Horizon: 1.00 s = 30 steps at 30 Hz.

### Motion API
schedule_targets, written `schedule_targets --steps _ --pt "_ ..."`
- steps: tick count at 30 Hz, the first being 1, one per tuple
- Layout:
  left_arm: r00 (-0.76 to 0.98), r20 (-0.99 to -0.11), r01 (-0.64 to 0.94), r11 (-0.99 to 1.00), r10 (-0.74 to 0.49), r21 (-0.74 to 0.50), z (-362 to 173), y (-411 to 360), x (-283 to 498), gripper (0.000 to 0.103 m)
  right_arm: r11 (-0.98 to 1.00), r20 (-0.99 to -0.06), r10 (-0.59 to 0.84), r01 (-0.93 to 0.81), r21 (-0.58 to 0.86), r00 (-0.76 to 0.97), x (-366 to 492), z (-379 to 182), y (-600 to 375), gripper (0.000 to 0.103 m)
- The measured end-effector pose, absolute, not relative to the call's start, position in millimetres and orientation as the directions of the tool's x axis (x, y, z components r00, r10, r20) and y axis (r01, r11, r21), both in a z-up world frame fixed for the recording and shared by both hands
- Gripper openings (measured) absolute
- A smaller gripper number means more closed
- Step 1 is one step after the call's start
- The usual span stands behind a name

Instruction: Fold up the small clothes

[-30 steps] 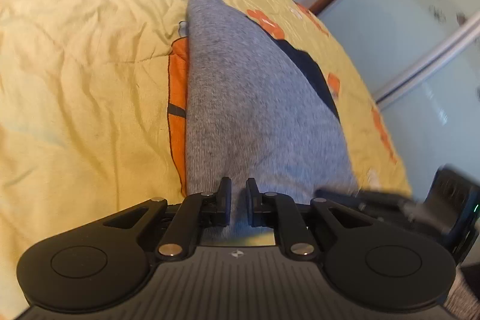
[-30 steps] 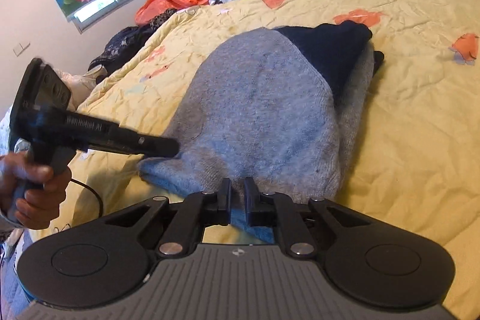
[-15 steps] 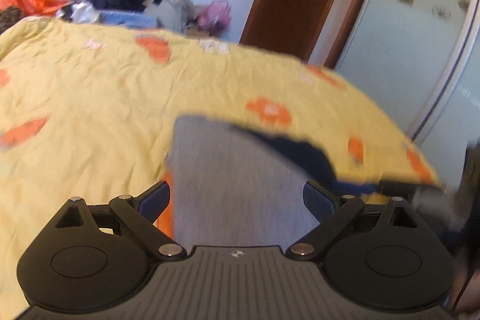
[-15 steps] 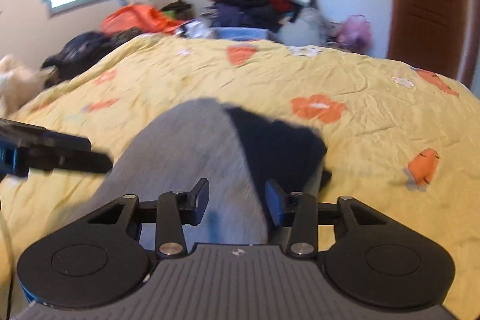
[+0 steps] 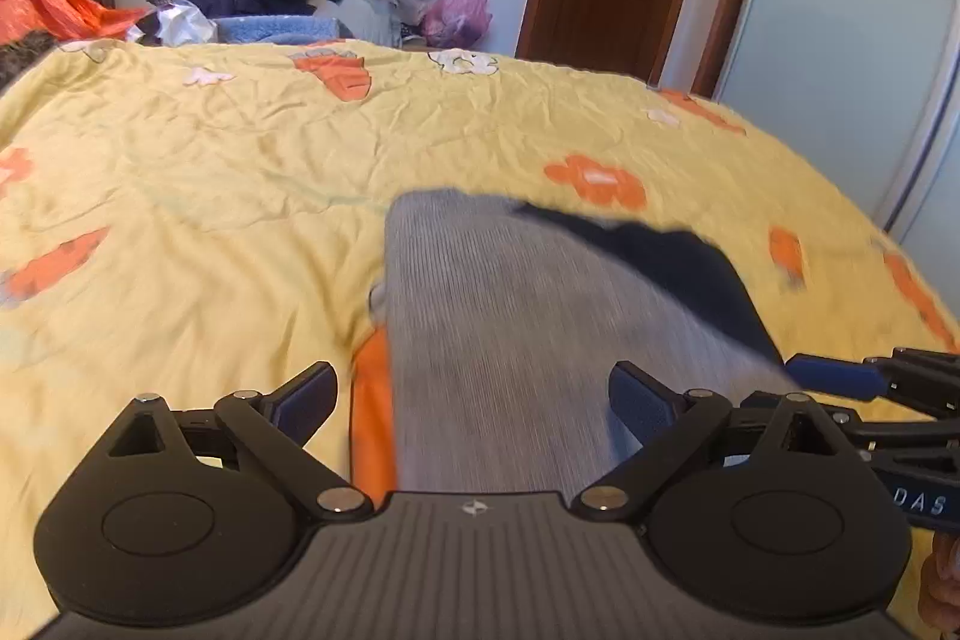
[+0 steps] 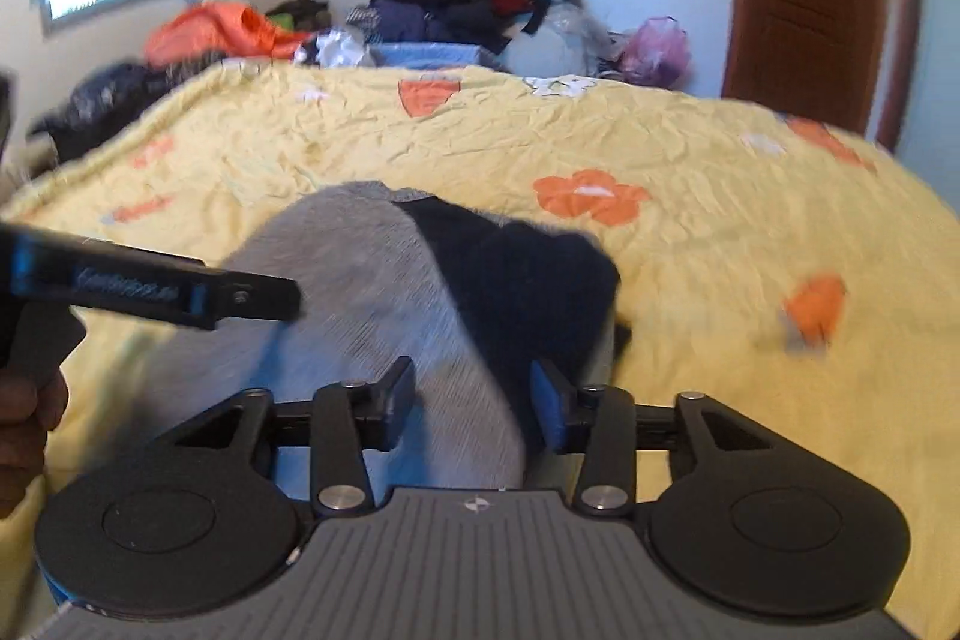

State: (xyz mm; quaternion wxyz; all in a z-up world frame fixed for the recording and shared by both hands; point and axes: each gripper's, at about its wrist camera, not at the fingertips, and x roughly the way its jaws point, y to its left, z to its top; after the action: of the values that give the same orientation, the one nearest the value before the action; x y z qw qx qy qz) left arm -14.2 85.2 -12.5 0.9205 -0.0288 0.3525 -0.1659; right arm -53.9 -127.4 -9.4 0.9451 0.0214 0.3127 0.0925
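Grey knitted wool: small sweater (image 5: 510, 340) with a navy part (image 5: 678, 268), lying on the yellow bedspread (image 5: 210, 196), straight ahead of both pairs of jaws and running under them. Left gripper (image 5: 474, 394): jaws wide apart, grey cloth seen between them, no pad pressing on it. Right gripper (image 6: 474, 394): jaws opening, about half apart, sweater below and between them, nothing clamped. Navy part just beyond the right jaw of the right gripper, grey part beyond its left jaw. Probably soft, light and limp; bends anywhere, keeps no shape when lifted, stretches if pulled at one point only. Not slippery, not fragile. Best taken at two corners of one edge, one per gripper, pinching all layers together; edge nearest to the jaws looks the easiest.
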Motion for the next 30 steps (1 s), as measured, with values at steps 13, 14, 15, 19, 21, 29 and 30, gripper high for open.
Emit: schedule_targets --steps 13,14,15,19,21,29,30 --pt "0.7 -0.689 0.141 0.982 -0.188 -0.124 -42 78 -55 0.103 0.993 -0.605 0.112 -0.109 0.043 0.788 -96 -31 -112 0.066" --pt "0.698 -0.69 0.14 0.982 -0.188 -0.126 -42 78 -57 0.103 0.993 -0.595 0.117 -0.109 0.05 0.795 -100 -31 -111 0.067" --pt "0.7 -0.689 0.143 0.982 -0.188 -0.123 -43 78 -59 0.103 0.991 -0.588 0.129 -0.116 0.06 0.798 -104 -31 -109 0.069" --pt "0.705 -0.685 0.15 0.982 -0.185 -0.112 -45 79 -69 0.103 0.991 -0.572 0.128 -0.131 0.035 0.811 -115 -34 -97 0.07" --pt "0.704 -0.685 0.156 0.982 -0.187 -0.108 -46 81 -73 0.103 0.991 -0.584 0.117 -0.13 0.02 0.803 -116 -39 -95 0.07" --pt "0.696 -0.691 0.163 0.98 -0.195 -0.112 -44 96 -89 0.103 0.994 -0.623 0.104 -0.107 0.033 0.775 -110 -43 -104 0.086" --pt "0.692 -0.694 0.164 0.979 -0.199 -0.118 -42 99 -94 0.103 0.995 -0.613 0.09 -0.1 0.018 0.785 -117 -41 -104 0.086"
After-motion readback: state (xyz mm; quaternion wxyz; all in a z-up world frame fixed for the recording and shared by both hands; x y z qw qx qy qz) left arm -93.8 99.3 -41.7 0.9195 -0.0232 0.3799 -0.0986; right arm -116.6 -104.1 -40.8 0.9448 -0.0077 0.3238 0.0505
